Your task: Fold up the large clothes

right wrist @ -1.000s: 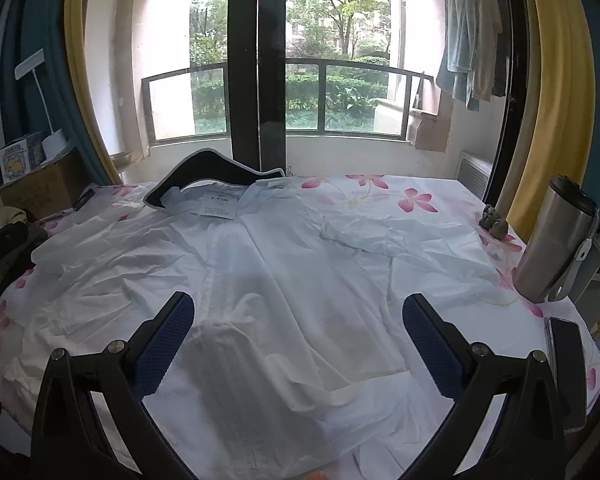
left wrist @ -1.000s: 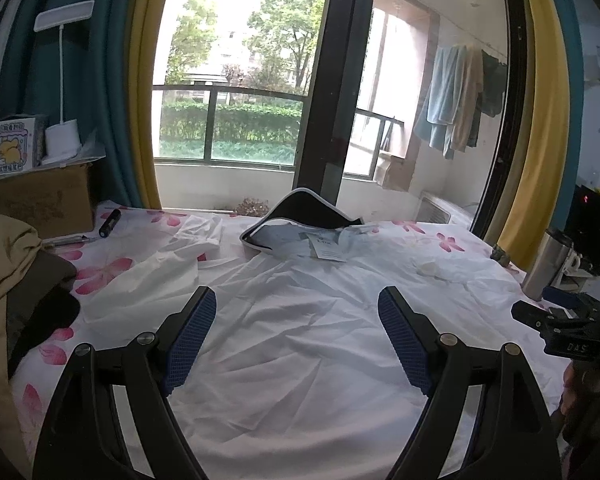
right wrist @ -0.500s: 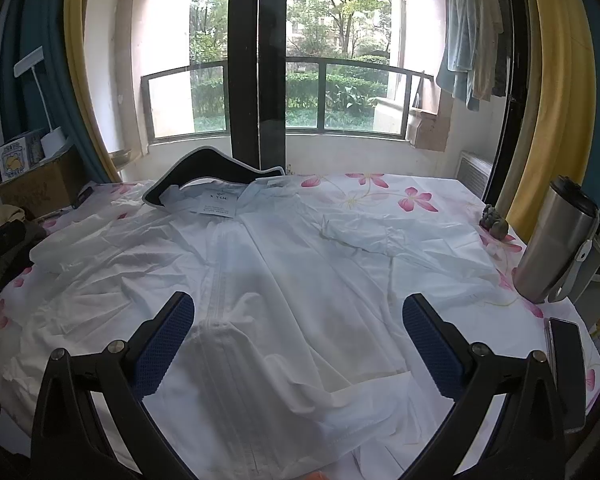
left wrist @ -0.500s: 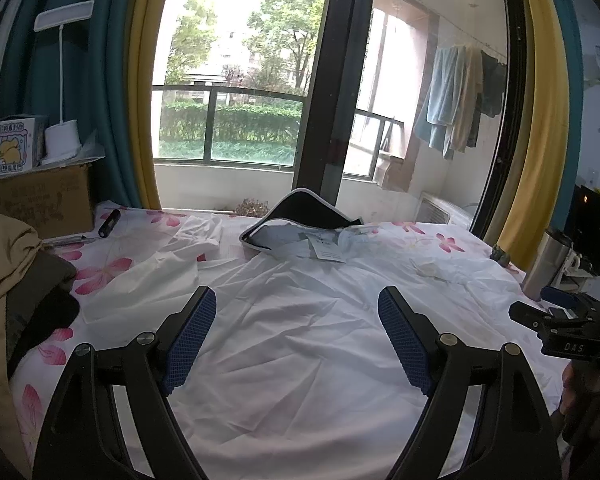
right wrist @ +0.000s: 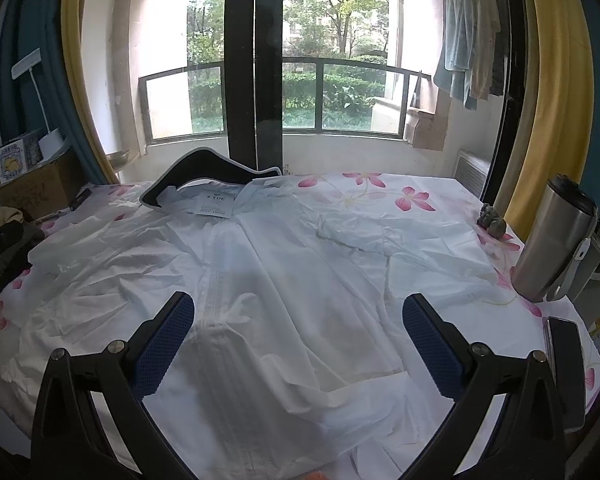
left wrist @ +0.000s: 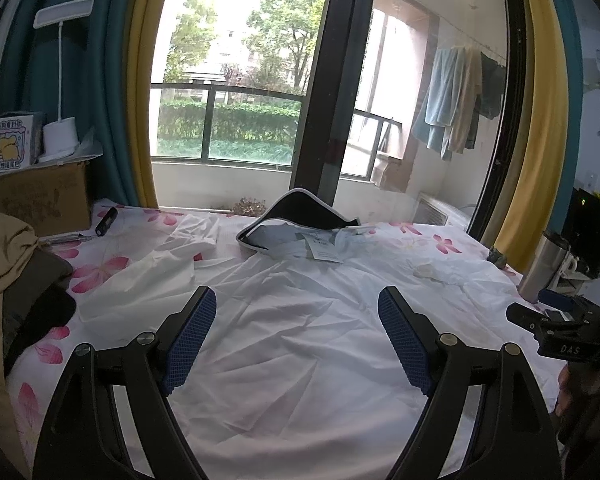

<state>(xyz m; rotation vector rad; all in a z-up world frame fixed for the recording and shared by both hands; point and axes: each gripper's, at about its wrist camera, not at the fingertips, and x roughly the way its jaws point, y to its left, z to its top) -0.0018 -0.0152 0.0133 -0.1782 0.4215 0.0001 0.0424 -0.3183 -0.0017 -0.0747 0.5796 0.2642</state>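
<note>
The white jacket [right wrist: 284, 280] lies spread, front up, on the flowered sheet [right wrist: 380, 196]; its zip runs down the middle and its dark-edged hood [right wrist: 204, 172] points to the window; a paper tag [right wrist: 216, 204] rests at the collar. Over the last second almost nothing has moved; the cloth has the same wrinkles and the same outline, and both views have shifted only a little. I judge from this that the folding has not begun, and that the person is still choosing where to take hold.

The left gripper [left wrist: 296, 340] hovers above the jacket's body with its jaws wide apart and nothing between them; the right gripper [right wrist: 300, 344] does the same over the lower front, also apart and empty; whether either touches the cloth I cannot tell. The left sleeve [left wrist: 152, 276] lies out to the side on the sheet; the right sleeve [right wrist: 388, 236] is bent over near the steel flask [right wrist: 552, 248], and a phone [right wrist: 564, 364] lies at the sheet's edge close to the right gripper.

The next move probably asks for a pinch on a sleeve or a side hem; the fabric looks thin and slippery, so a shallow grip may slide off; the flask stands near enough to be knocked by a swung sleeve.
</note>
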